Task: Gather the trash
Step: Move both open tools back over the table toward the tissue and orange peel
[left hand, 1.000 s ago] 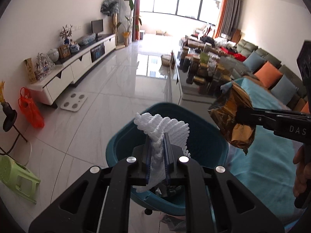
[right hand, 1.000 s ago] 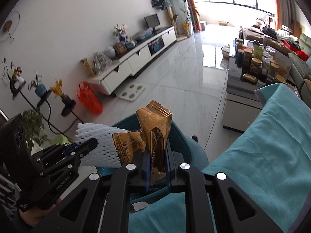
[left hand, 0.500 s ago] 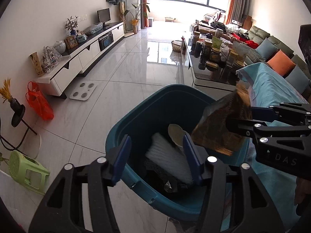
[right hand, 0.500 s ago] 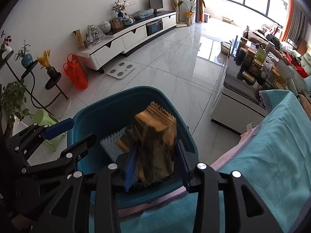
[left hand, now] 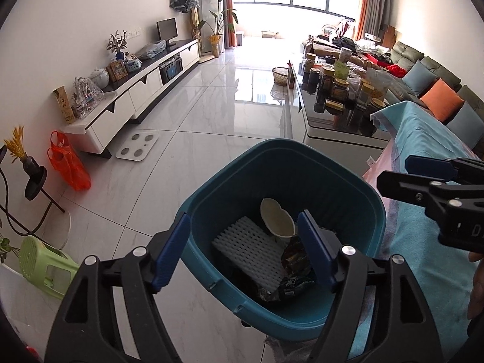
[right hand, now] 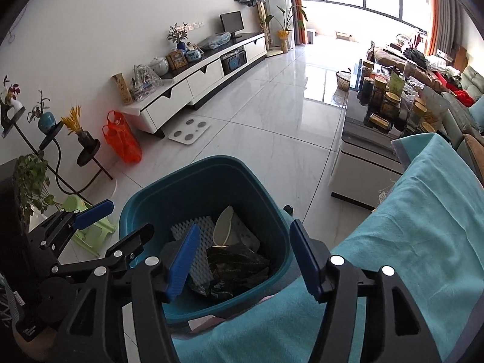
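Observation:
A teal trash bin (left hand: 233,175) stands on the floor beside the cloth-covered table; it also shows in the right wrist view (right hand: 169,190). Inside lie a white foam net (left hand: 248,245), a pale shell-shaped piece (left hand: 276,217) and a dark wrapper (left hand: 295,257). In the right wrist view the foam net (right hand: 199,230), the pale piece (right hand: 224,227) and the wrapper (right hand: 236,263) lie together. My left gripper (left hand: 243,251) is open and empty above the bin. My right gripper (right hand: 245,260) is open and empty above the bin's near rim.
A teal cloth (right hand: 408,227) covers the table at right. A green stool (left hand: 45,263), an orange bag (left hand: 68,163), a plant stand (right hand: 60,139), a white TV cabinet (left hand: 136,90) and a bathroom scale (left hand: 137,148) stand left. A cluttered coffee table (left hand: 341,109) and a sofa (left hand: 438,90) lie beyond.
Both grippers opened. The foam net dropped from my left gripper and the brown wrapper from my right gripper; both now lie in the bin.

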The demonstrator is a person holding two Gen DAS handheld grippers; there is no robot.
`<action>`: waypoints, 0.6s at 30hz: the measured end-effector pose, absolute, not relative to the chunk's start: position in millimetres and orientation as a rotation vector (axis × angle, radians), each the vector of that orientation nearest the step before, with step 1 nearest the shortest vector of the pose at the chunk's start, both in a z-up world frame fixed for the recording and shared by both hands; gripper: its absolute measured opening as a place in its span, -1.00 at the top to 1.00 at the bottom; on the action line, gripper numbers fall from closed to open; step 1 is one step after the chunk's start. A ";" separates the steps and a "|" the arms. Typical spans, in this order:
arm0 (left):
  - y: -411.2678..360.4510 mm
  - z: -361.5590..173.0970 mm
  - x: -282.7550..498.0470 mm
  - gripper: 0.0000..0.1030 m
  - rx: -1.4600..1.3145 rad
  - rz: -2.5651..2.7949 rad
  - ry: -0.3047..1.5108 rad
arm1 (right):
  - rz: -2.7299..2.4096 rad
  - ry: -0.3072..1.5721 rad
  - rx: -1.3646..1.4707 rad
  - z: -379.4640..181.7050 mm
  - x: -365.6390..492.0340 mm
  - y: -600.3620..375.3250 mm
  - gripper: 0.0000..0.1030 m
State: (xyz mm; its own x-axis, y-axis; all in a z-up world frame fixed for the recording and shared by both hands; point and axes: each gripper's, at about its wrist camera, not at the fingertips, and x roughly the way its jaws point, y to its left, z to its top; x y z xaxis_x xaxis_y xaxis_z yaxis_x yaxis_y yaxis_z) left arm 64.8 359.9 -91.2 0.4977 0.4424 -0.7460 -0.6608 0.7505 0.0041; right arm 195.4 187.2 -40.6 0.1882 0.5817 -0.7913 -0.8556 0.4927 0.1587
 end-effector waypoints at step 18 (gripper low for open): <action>320.9 -46.6 58.3 -0.89 -0.264 0.665 0.690 | 0.983 0.790 -0.192 -1.8 205.2 95.4 -0.83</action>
